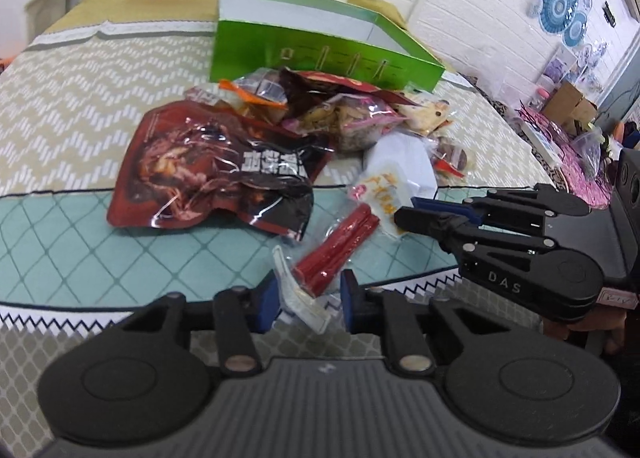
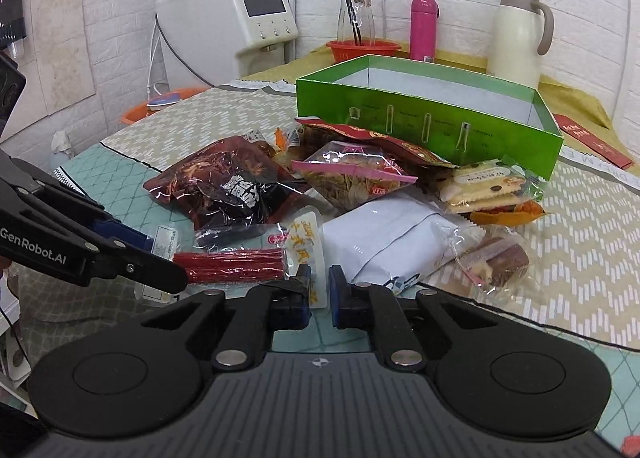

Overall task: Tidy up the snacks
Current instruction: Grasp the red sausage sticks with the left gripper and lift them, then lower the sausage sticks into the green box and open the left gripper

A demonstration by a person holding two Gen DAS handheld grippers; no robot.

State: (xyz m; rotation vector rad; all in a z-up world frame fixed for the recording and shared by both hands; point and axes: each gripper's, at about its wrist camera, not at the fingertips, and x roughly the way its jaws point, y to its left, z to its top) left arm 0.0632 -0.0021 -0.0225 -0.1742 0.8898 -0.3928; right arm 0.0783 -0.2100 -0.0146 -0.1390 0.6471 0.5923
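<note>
Patterned cloth on table [image 2: 592, 218], white brick wall behind. Snack pile [image 2: 352, 178] lies just before green box [image 2: 400, 114], box looks empty. Left gripper [image 1: 308, 300] has jaws apart around clear end of red stick pack [image 1: 340, 250], not clamped yet. Right gripper [image 2: 319, 285] has jaws slightly apart at edge of yellow-print packet [image 2: 308, 242], gripping nothing. Best to pinch the sealed end squarely, lift clear of neighbours, then carry to box. Wrappers glossy, crinkled, likely slippery

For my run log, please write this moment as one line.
left gripper: open around red stick pack | right gripper: open at yellow-print packet | green box: no snacks seen inside | snack pile: on table
</note>
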